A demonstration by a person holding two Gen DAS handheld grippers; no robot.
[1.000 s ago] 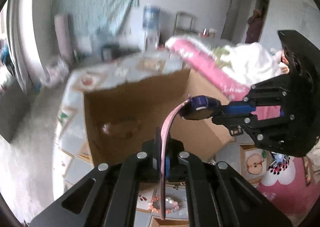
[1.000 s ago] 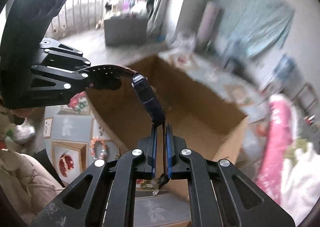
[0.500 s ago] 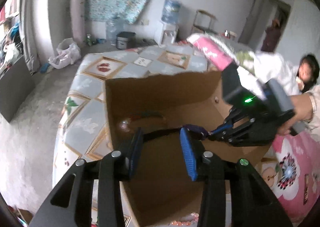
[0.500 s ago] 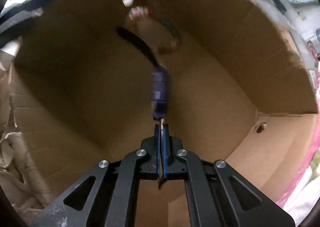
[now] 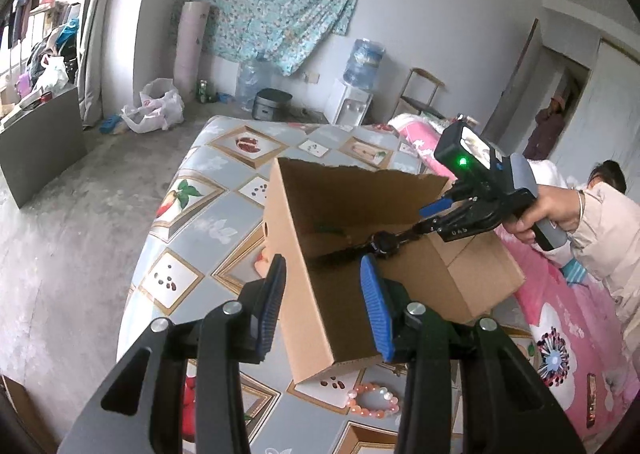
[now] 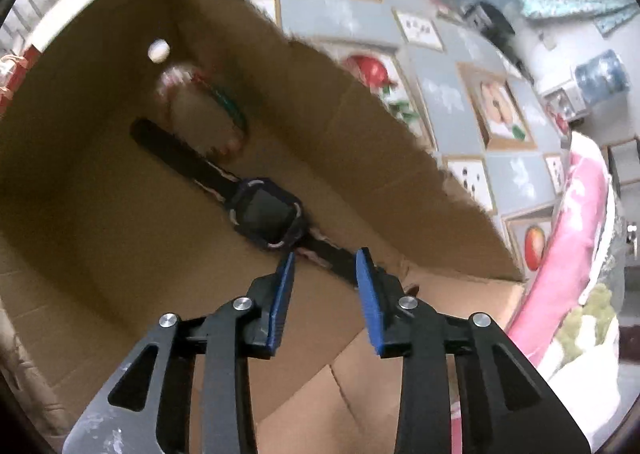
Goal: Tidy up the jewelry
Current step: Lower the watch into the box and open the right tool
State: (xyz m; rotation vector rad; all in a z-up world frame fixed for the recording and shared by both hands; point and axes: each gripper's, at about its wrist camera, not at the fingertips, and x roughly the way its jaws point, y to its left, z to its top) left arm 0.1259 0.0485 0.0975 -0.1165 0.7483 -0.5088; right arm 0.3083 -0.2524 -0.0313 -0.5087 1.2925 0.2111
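Note:
A dark blue smartwatch (image 6: 266,215) with a black strap lies on the floor of the open cardboard box (image 6: 100,213). My right gripper (image 6: 326,258) is open just above the strap's near end, inside the box. In the left wrist view the watch (image 5: 382,242) shows over the box's (image 5: 316,318) rim, with the right gripper (image 5: 434,215) beside it. My left gripper (image 5: 322,278) is open and empty, straddling the box's near corner. A beaded bracelet (image 6: 208,101) lies at the box's far end. A pink bead bracelet (image 5: 374,400) lies on the table.
The table (image 5: 200,230) has a grey cloth with fruit pictures. A pink quilt (image 5: 560,318) lies to the right of the box. A person's hand (image 5: 556,209) holds the right gripper. A water dispenser (image 5: 360,89) stands by the far wall.
My right gripper opened and let the watch down onto the box floor. My left gripper, which let go of the strap earlier, drew back and up to the box's near corner.

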